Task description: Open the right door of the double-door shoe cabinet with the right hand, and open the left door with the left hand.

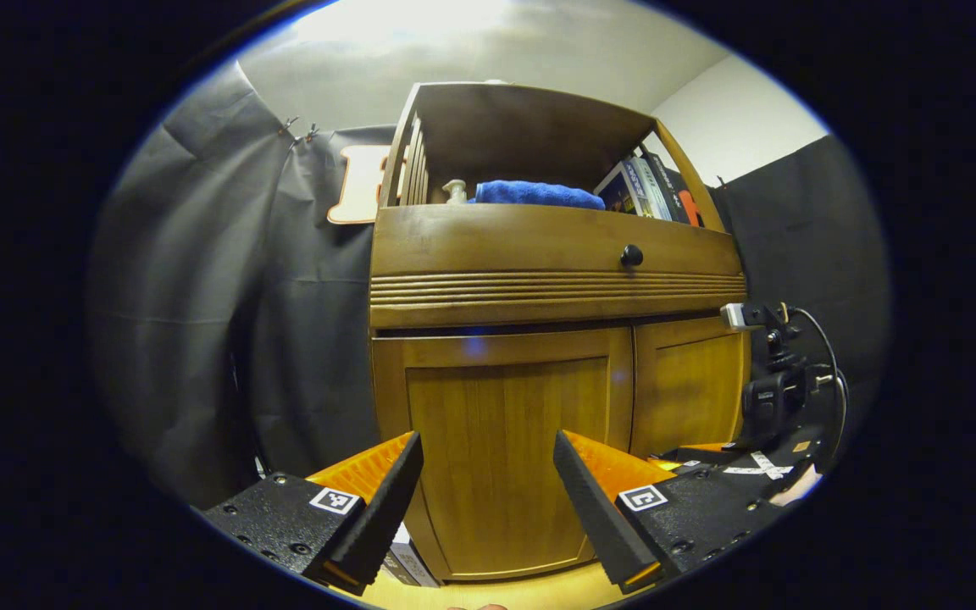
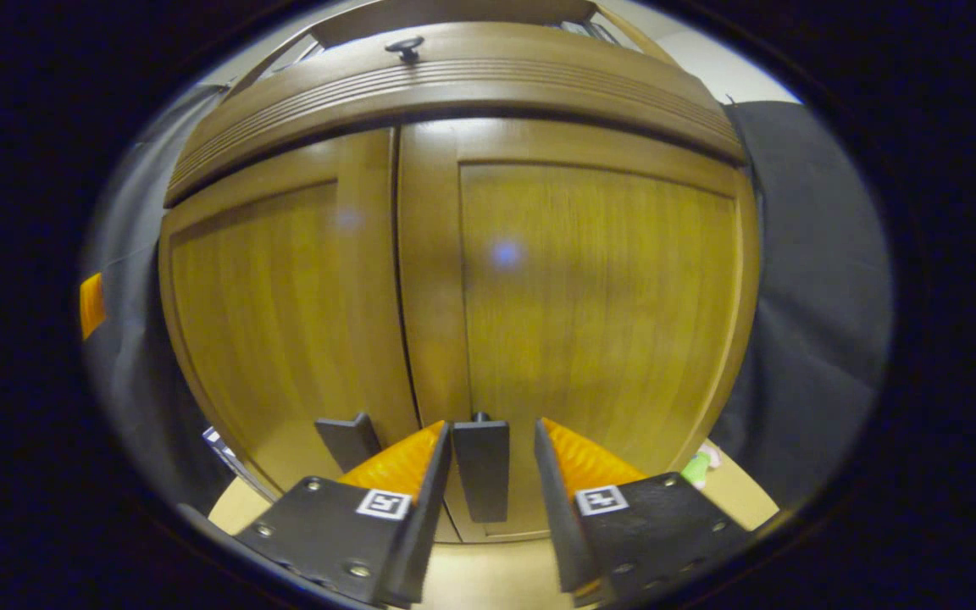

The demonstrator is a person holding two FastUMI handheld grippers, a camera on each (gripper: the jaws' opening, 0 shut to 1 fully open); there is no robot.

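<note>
The wooden shoe cabinet has both lower doors shut. In the left gripper view the left door [image 1: 505, 440] stands straight ahead and the right door [image 1: 691, 390] is beside it. My left gripper [image 1: 488, 436] is open, a short way back from the left door and holding nothing. In the right gripper view the right door [image 2: 598, 296] is very near. Its dark flat handle [image 2: 481, 470] sits between the fingers of my open right gripper [image 2: 492, 428], with small gaps on both sides. The left door [image 2: 276, 313] has its own handle [image 2: 351, 440]. The right gripper [image 1: 742, 462] also appears low by the right door.
Above the doors is a drawer front with a dark knob [image 1: 631, 254]. The open shelf on top holds a blue towel [image 1: 536, 193] and books [image 1: 645, 186]. Black cloth hangs on both sides of the cabinet. A pale floor [image 2: 496, 576] runs below the doors.
</note>
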